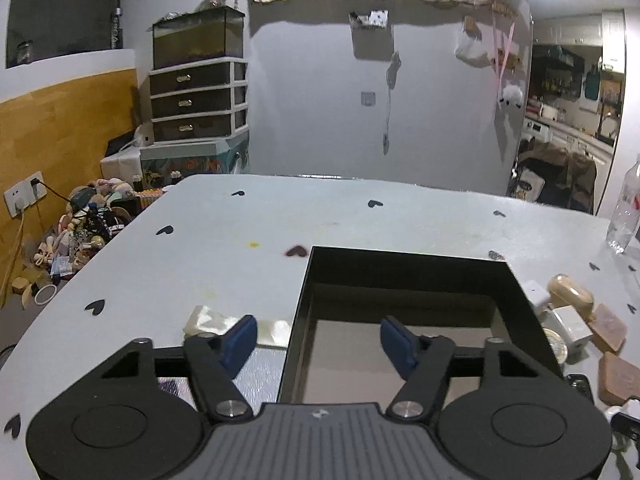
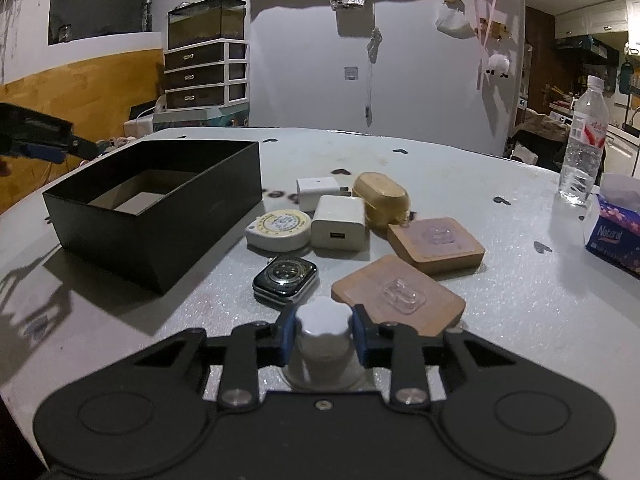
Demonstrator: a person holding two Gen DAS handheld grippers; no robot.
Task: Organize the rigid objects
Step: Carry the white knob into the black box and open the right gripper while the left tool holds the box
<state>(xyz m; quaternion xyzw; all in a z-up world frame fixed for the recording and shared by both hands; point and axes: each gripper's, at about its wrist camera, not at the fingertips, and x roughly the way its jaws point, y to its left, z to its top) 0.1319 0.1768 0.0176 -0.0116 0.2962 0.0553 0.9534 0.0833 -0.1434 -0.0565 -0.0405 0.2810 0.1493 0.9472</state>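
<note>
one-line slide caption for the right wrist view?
Right gripper shut on a small white knobbed object, black box open at left, chargers and watch ahead.

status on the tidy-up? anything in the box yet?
Done: nothing visible; the black box looks empty. In hand: right gripper is shut on a small white knob-like piece; left gripper is open over the box's near left wall. Left: watch, tape measure, two white chargers, gold case, two tan blocks.
</note>
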